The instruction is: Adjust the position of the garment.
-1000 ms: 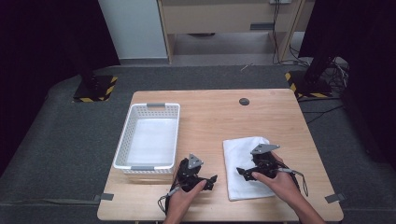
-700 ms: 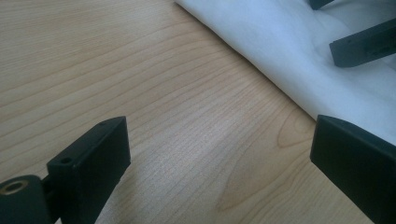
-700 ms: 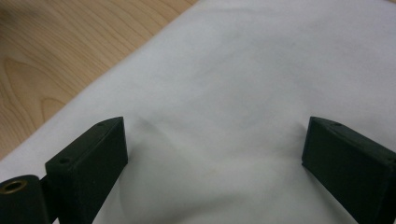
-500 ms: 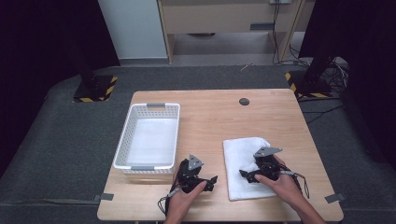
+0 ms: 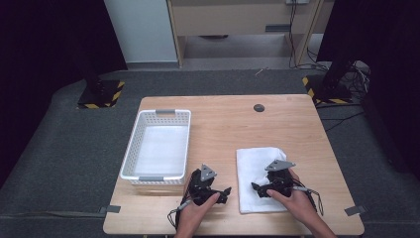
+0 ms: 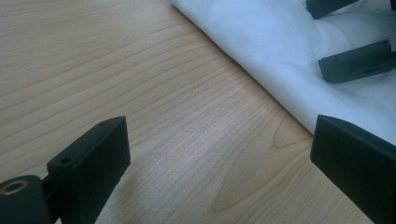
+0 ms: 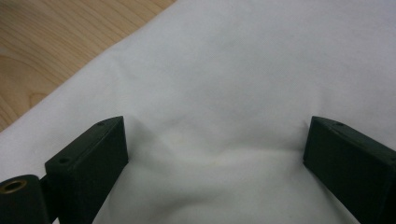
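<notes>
My left gripper (image 5: 225, 191) has its black fingers (image 6: 91, 161) spread wide over bare, pale-grained wooden table (image 5: 237, 124), empty, the folded white cloth (image 5: 260, 178) just to their right. My right gripper (image 5: 255, 188) is also spread wide, its fingers (image 7: 88, 156) pressed down into the soft, faintly creased fabric. Nothing is pinched yet, so I judge the lift is still ahead. The white perforated plastic basket (image 5: 130, 158) sits beyond my left fingers.

One white cloth (image 5: 260, 178), one white basket (image 5: 157, 145), two tools, one small dark disc (image 5: 258, 107), perhaps grommet.
</notes>
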Demonstrator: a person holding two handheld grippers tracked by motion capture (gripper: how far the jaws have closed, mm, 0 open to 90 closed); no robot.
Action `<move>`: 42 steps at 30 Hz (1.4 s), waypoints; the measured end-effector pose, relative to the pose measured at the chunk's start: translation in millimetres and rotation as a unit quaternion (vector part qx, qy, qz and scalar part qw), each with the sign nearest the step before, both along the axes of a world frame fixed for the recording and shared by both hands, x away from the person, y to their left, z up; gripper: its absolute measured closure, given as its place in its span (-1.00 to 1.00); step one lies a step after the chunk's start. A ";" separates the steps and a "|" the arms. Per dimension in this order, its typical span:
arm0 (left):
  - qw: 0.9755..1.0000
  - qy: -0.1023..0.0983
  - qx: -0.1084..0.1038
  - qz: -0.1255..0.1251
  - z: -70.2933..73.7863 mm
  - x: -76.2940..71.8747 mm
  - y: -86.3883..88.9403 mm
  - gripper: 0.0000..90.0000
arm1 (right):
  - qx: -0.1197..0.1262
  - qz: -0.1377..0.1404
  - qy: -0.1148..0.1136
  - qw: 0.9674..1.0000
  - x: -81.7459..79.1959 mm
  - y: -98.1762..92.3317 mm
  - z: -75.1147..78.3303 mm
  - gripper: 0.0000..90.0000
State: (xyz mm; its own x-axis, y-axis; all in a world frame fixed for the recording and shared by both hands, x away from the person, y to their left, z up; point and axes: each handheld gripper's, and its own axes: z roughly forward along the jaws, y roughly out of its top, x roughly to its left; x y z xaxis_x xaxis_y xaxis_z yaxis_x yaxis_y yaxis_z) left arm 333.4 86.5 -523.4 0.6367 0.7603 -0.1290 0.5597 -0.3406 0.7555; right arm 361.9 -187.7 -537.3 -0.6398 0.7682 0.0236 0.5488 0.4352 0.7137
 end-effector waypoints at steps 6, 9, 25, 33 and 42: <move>1.000 0.000 0.004 0.001 -0.2 -0.6 -0.4 -0.89 | -0.001 -0.007 -0.001 1.000 -2.6 4.7 -0.3 -0.87; 1.000 -0.001 0.004 0.002 0.5 -0.4 -0.1 -0.89 | 0.000 -0.010 -0.001 1.000 -3.1 6.8 -0.4 -0.87; 1.000 -0.002 0.006 0.003 0.5 0.0 0.5 -0.89 | 0.002 0.002 -0.003 1.000 -6.9 27.8 -1.2 -0.88; 1.000 -0.003 0.006 0.004 0.9 -0.1 0.3 -0.89 | 0.002 0.004 -0.007 1.000 -12.2 32.9 -1.7 -0.88; 1.000 -0.002 0.005 0.007 1.4 0.1 1.2 -0.89 | 0.003 0.005 -0.009 1.000 -19.2 34.9 -2.2 -0.88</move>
